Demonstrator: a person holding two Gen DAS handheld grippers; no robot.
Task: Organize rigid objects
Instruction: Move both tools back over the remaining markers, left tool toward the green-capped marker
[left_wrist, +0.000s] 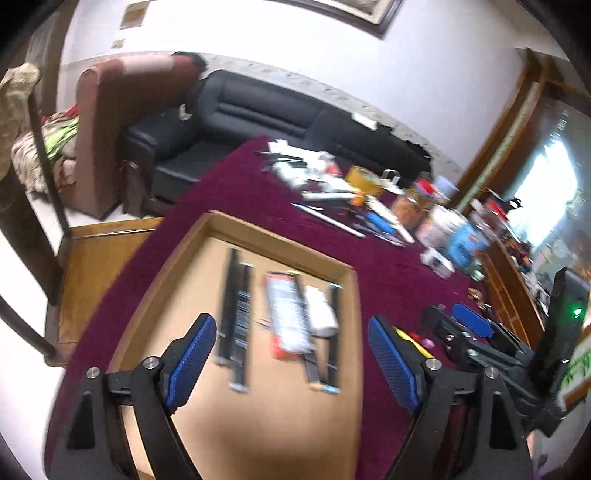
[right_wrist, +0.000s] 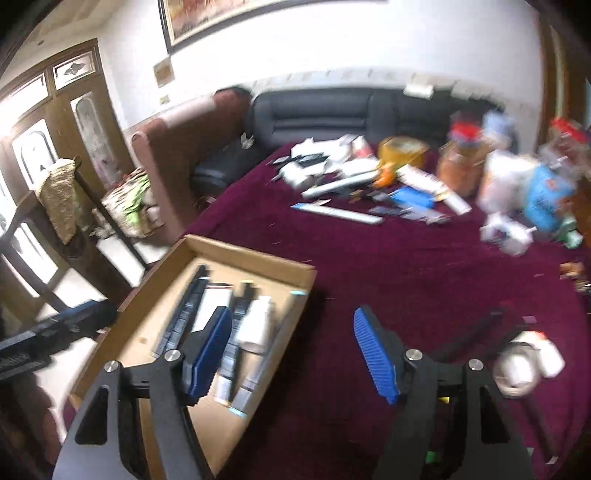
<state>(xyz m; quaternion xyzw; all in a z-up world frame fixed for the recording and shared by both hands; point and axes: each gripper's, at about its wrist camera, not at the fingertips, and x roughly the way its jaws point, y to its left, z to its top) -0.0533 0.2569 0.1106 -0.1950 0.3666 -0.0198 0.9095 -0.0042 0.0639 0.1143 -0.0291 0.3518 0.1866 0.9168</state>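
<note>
Cloth, cardboard, plastic and wood surfaces

The table is covered by a deep-red, matt, fuzzy cloth. The shallow box near left is of plain matt brown cardboard. Ribbed blue pads on matt black plastic are shown on each claw, with bright metal pins. A glossy black sofa is seen at the far side.

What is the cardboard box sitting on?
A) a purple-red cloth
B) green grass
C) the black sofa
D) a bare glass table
A: the cardboard box rests on the purple-red cloth that covers the table; the black sofa stands behind it.
</note>
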